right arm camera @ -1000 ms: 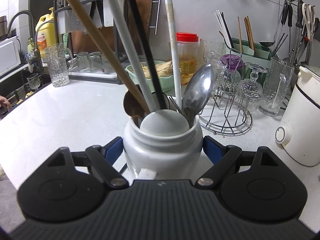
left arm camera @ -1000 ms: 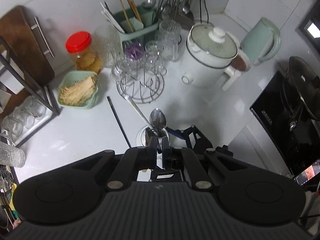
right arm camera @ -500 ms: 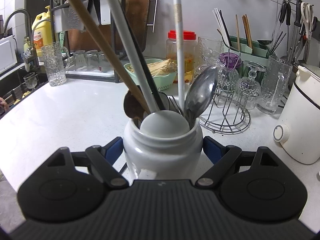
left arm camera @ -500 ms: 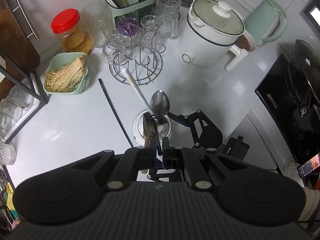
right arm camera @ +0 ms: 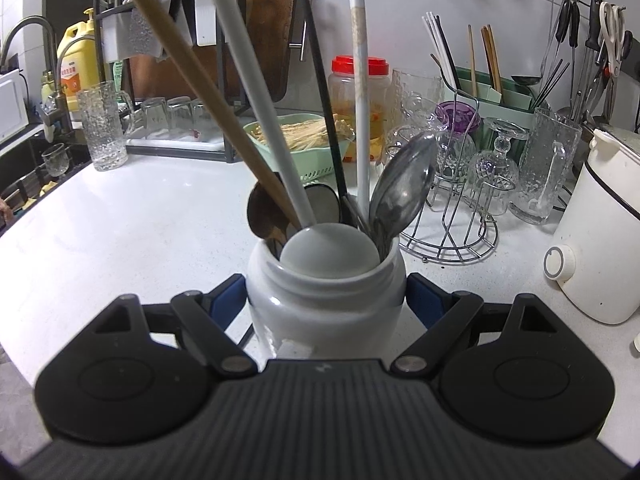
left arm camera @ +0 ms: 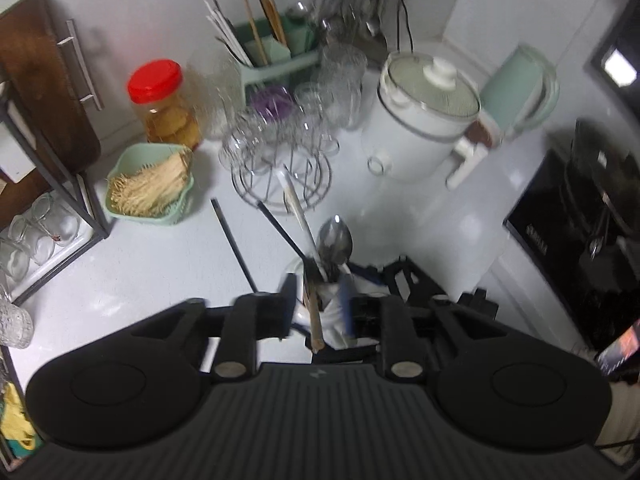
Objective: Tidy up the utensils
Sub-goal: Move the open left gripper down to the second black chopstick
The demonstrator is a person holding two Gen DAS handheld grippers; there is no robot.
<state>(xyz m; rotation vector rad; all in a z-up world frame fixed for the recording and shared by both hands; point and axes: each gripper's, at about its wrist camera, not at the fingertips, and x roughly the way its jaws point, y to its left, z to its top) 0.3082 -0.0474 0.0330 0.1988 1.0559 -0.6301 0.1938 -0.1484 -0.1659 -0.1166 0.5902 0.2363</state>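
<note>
White counter [right arm camera: 152, 216]. Directly on it: white utensil jar [right arm camera: 324, 300], wire glass rack [right arm camera: 452, 236], green basket [left arm camera: 150, 184], red-lidded jar [left arm camera: 166, 106], white cooker [left arm camera: 420, 128], black chopstick [left arm camera: 234, 242] lying flat.

White jar [right arm camera: 324, 304] showing glossy; silver spoon [right arm camera: 402, 188], tan wooden handle [right arm camera: 192, 76], grey ladle [right arm camera: 328, 250] and black stick [right arm camera: 326, 120] standing in it. Tongs [right arm camera: 326, 300] showing black with blue pads [right arm camera: 226, 298]. Desk [right arm camera: 140, 216] appearing speckled white. Mint-green basket [right arm camera: 304, 160] sitting centre frame; red-lidded amber jar [right arm camera: 358, 92] behind; yellow bottle [right arm camera: 78, 64] glowing upper left.
</note>
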